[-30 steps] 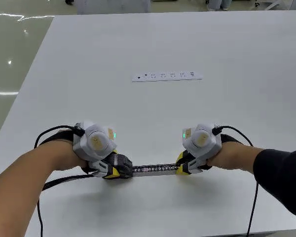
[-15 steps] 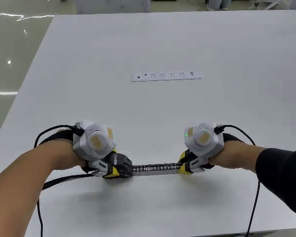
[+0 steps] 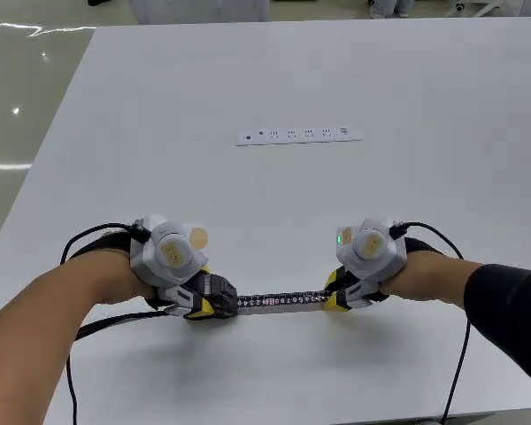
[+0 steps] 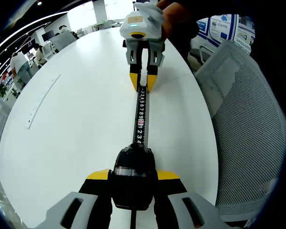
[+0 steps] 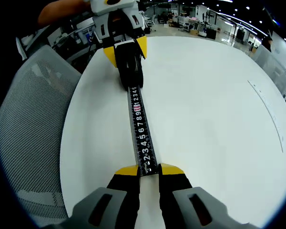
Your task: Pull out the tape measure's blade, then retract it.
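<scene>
The left hand-held gripper (image 3: 203, 304) clamps the black-and-yellow plastic tape measure case (image 3: 218, 293) near the white bench (image 3: 292, 71) front edge. The right hand-held gripper (image 3: 334, 301) pinches the tip of its dark numbered blade (image 3: 279, 302), which is stretched straight between them, so further pulling would go rightward.

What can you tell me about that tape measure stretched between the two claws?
The tape measure has a chunky black case, plastic by the look, clamped in the left claw. Its narrow black blade, printed with white numbers and one red mark, is partly pulled out and runs straight and low over the white table. The right claw pinches the blade's free end.
</scene>
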Available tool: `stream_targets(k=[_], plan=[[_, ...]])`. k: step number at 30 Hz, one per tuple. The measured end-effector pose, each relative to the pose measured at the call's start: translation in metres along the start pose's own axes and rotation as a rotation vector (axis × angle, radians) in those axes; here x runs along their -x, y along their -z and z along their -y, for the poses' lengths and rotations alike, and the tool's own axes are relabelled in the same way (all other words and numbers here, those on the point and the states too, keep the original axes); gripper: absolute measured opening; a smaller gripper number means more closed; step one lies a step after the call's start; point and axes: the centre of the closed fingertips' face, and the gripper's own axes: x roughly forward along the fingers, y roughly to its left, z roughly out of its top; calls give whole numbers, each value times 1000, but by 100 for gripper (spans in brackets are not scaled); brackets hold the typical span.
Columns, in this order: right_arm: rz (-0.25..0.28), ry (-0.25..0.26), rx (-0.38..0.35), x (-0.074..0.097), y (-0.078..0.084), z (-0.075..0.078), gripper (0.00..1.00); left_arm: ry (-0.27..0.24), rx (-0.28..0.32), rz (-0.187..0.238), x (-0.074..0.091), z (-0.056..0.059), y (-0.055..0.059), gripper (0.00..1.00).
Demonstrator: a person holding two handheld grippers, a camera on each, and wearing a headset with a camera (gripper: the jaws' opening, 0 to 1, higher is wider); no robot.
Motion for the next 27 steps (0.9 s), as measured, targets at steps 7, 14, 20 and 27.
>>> stream_targets(k=[7, 14, 20, 27], plan=[[-6, -1, -1, 2, 3, 1, 10, -1, 1, 0, 0, 0, 0, 30], [-15, -2, 7, 4, 7, 1, 10, 0, 0, 1, 0, -1, 0, 30], [-23, 0, 3, 8, 11, 2, 10, 1, -2, 1, -1, -1, 0, 30], [-27, 4, 1, 10, 16, 3, 10, 1, -3, 1, -1, 0, 0, 30]])
